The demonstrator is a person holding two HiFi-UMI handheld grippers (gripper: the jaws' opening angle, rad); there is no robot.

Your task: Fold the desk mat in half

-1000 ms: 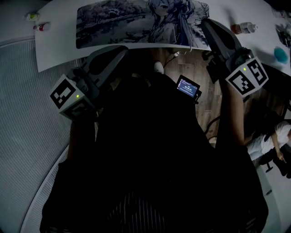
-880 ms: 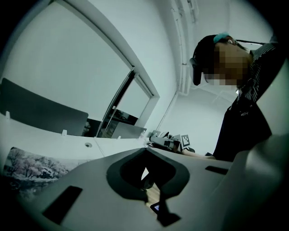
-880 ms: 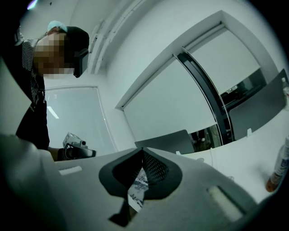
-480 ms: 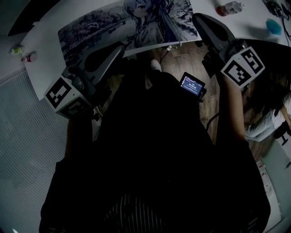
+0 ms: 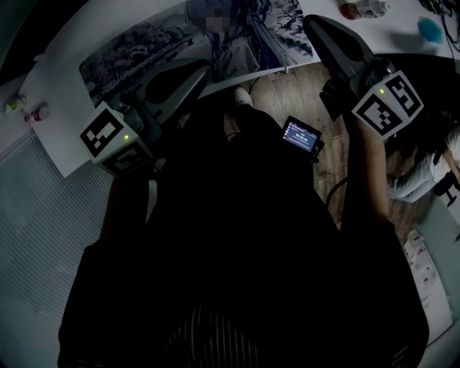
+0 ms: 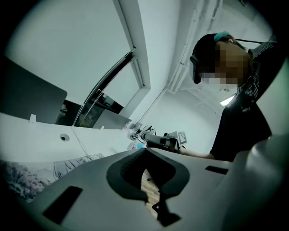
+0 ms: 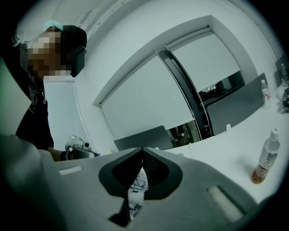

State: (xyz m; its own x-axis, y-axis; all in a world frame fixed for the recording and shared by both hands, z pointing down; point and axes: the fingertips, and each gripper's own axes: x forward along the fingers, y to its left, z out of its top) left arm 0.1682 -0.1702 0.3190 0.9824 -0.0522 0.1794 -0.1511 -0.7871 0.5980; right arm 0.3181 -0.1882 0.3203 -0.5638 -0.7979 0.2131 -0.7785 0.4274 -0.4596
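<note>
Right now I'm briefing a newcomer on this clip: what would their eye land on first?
The illustrated desk mat lies flat on the white desk at the head view's top. The left gripper and right gripper point toward its near edge, jaws shut on nothing, their black-and-white marker cubes standing out against dark clothing.

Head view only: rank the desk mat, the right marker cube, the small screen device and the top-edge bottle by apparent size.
1. desk mat
2. right marker cube, enlarged by nearness to the camera
3. screen device and bottle: look alike; the bottle is cut by the frame edge, so unranked.
</note>
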